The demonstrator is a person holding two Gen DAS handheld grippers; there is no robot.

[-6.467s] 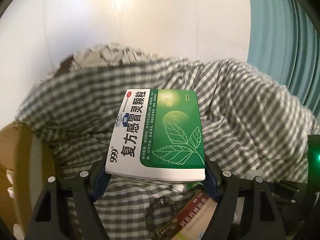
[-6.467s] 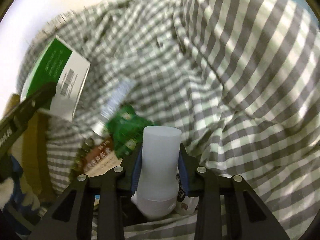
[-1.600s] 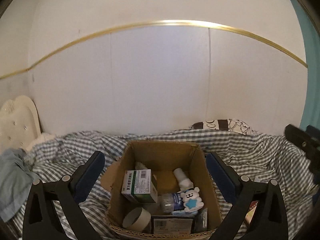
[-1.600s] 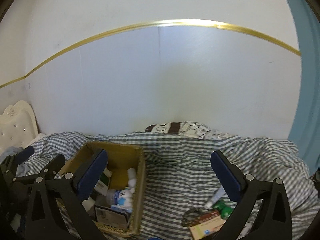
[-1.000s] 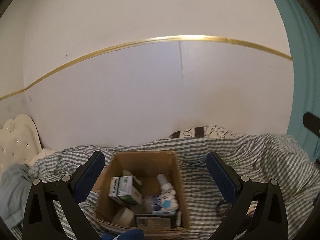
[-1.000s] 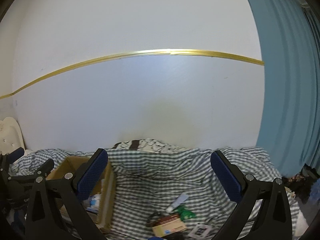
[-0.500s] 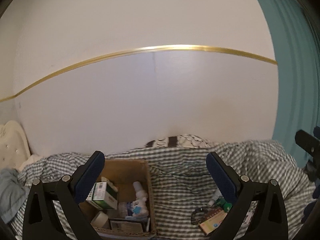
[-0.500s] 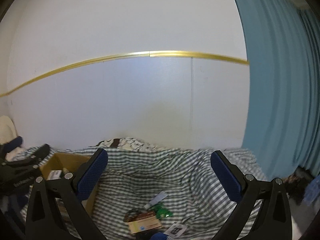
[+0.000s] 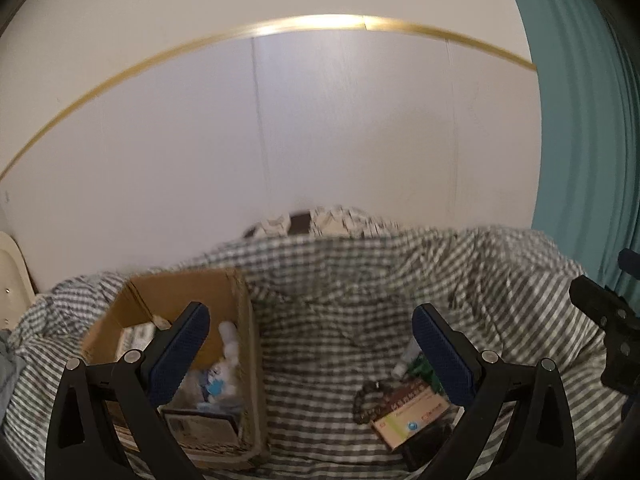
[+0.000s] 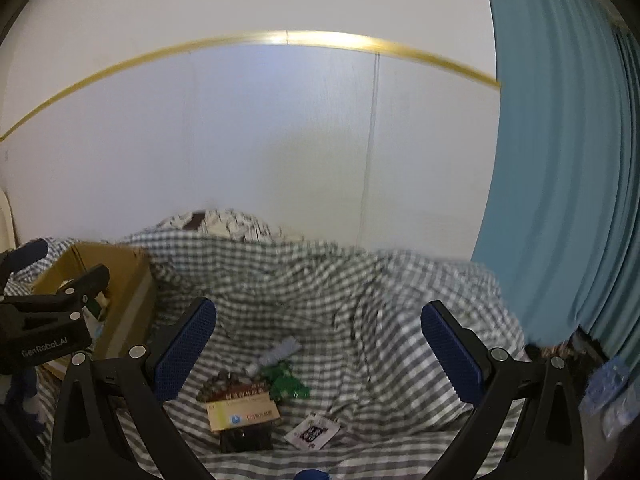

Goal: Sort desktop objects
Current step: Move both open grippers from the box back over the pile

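My left gripper is open and holds nothing, raised above the checked bedspread between the cardboard box and a loose pile. In the box lie a white bottle, a bear toy and medicine packs. The pile has a brown-beige medicine box, a bead bracelet, a green packet and a white tube. My right gripper is also open and empty, above the same medicine box, tube, green packet and a QR card.
The cardboard box stands at the left, with a finger of my left gripper in front of it. A white wall lies behind, a teal curtain hangs at the right, and a patterned pillow sits at the back.
Both views have swung right and down, so the box slid left and the loose pile came closer. The green medicine box and white bottle, held earlier, are now in the box; both grippers are open.
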